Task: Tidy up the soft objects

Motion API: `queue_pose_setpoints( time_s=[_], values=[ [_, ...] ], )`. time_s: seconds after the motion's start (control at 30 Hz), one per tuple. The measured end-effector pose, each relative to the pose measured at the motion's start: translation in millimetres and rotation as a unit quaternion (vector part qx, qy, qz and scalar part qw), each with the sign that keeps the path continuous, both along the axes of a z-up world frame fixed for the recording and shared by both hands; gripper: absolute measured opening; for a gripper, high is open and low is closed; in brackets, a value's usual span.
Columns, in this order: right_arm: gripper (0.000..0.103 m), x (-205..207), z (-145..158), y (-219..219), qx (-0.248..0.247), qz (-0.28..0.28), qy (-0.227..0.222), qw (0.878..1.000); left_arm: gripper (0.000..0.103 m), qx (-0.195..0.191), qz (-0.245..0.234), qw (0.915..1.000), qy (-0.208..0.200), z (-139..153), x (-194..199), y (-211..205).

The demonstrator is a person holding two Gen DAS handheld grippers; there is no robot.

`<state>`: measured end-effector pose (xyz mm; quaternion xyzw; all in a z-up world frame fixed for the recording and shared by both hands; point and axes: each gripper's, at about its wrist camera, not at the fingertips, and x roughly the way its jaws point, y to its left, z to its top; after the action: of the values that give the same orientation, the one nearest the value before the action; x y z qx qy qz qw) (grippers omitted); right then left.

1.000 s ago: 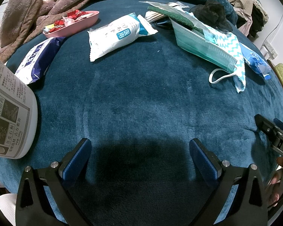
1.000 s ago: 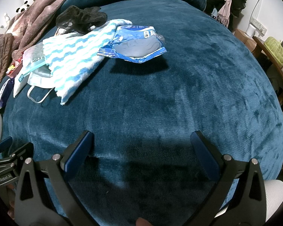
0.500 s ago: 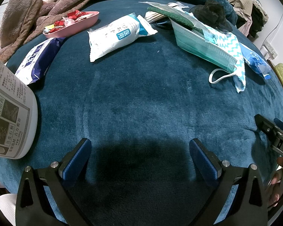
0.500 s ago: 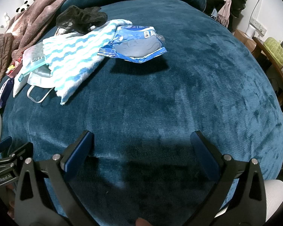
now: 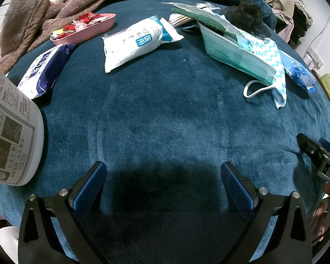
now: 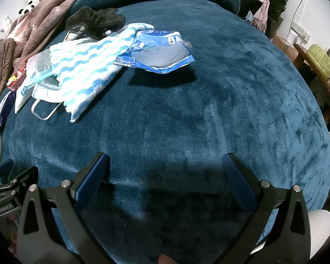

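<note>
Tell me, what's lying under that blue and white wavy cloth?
Under the cloth lies a face mask, its white ear loop sticking out onto the blue blanket. A clear plastic bag also pokes out. Anything deeper under the cloth is covered.

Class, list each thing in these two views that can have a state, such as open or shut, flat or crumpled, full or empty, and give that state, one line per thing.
Left gripper: open, holding nothing.
Right gripper: open, holding nothing.
Blue packet: torn open, lying flat.
Wavy striped cloth: spread out, partly over the face mask.
Face mask: flat, ear loop loose.
White gauze pack: sealed, lying on its side.
Pink dish: filled with wrapped sweets.
Black cloth: crumpled.
</note>
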<state>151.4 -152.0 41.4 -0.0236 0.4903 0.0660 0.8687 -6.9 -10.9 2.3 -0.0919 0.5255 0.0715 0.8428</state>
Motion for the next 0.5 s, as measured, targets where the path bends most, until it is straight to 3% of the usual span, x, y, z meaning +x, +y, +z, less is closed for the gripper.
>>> queue_pose_setpoints(
  time_s=[0.27, 0.5],
  values=[
    [0.103, 10.8, 1.8, 2.0, -0.011, 0.000, 0.036, 0.999, 0.103, -0.004, 0.000, 1.0000, 0.004, -1.7, 4.7, 6.3],
    [0.103, 16.2, 4.3, -6.7, -0.002, 0.020, 0.029, 0.999, 0.103, -0.003, 0.002, 0.9997, 0.024, 1.6, 14.5, 8.6]
  ],
)
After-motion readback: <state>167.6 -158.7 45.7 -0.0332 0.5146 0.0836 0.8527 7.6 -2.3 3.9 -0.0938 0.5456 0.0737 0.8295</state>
